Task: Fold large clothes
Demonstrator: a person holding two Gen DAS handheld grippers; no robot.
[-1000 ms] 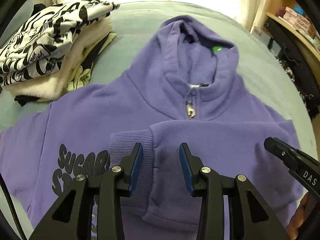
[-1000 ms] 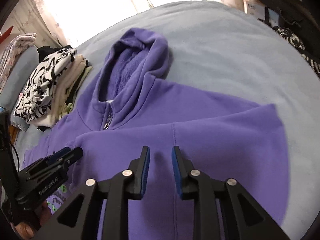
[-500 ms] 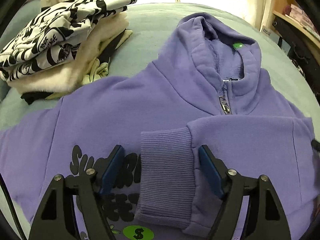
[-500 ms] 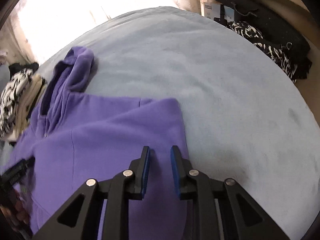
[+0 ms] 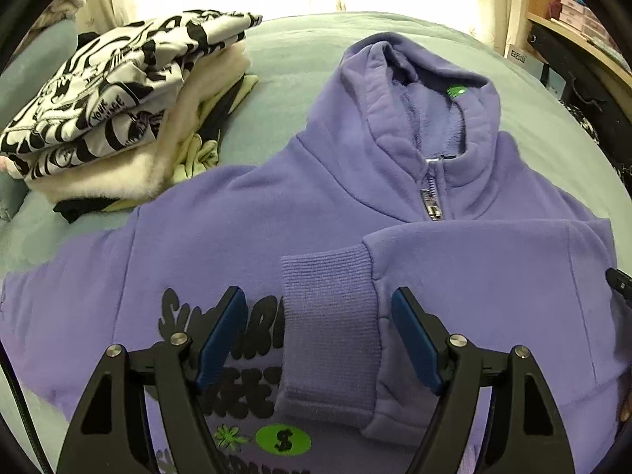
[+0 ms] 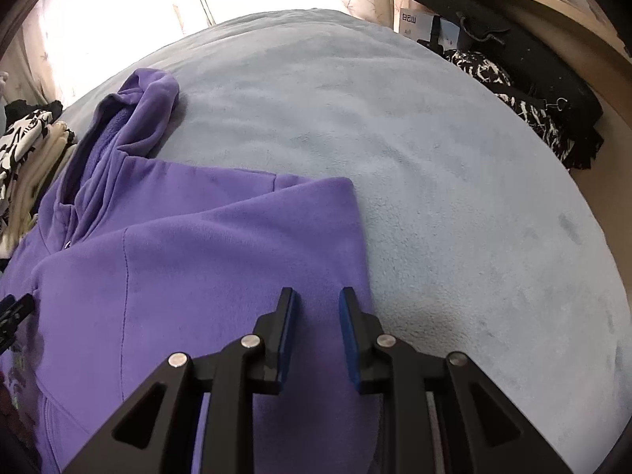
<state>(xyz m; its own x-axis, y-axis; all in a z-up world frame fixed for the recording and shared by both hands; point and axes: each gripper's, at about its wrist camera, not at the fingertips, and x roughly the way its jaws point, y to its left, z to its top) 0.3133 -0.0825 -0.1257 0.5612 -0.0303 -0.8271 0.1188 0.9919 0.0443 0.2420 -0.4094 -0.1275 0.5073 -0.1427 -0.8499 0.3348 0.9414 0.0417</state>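
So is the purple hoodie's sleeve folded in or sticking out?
Folded in. The sleeve lies across the hoodie, its ribbed cuff covering the printed letters.

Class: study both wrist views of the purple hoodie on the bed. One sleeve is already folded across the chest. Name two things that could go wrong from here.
1. The ribbed cuff lies loose between the open left gripper; any drag could pull the sleeve back out.
2. The right gripper hovers near the hoodie edge with a narrow gap; a grab there might catch the blanket too.
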